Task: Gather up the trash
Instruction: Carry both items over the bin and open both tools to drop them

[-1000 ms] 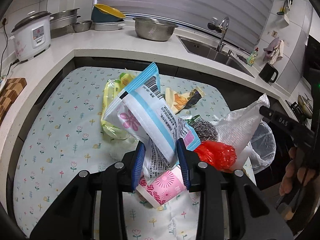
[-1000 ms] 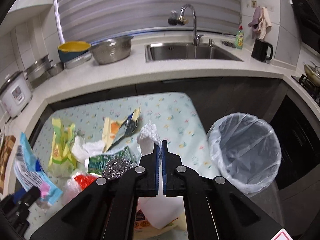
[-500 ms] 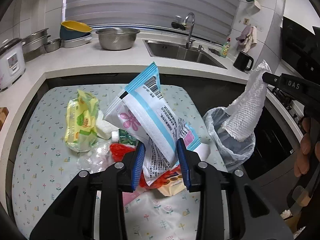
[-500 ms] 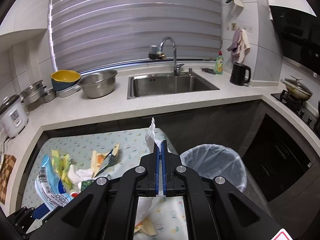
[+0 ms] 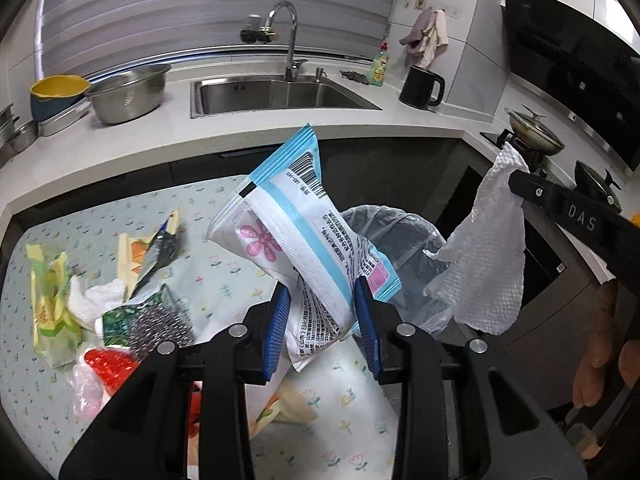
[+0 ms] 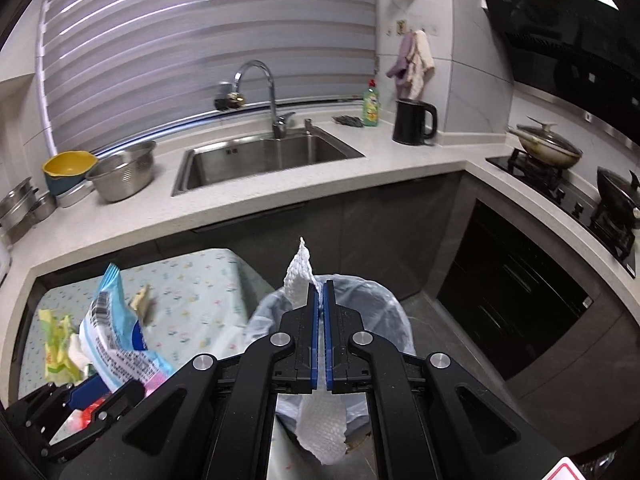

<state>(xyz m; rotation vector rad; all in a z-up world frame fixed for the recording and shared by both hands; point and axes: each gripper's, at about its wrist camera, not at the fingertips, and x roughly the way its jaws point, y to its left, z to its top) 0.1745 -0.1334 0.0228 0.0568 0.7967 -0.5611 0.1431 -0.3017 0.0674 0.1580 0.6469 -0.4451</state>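
White paper towel (image 6: pixel 322 428) hangs straight over the lined bin (image 6: pixel 384 312), nearer than our wrapper

We keep the right hand-held gripper (image 6: pixel 321 300) clamped on it; the left hand-held gripper (image 5: pixel 324 322), clamped on the blue wrapper (image 5: pixel 304 236), sits beside the bin above the table (image 5: pixel 224 280)

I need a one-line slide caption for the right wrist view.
Right gripper, shut on a white paper towel, holds it above the bag-lined trash bin.

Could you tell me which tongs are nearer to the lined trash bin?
Right. The right tongs hold a paper towel above the bin; the left tongs, gripping a blue-white wrapper, sit beside it.
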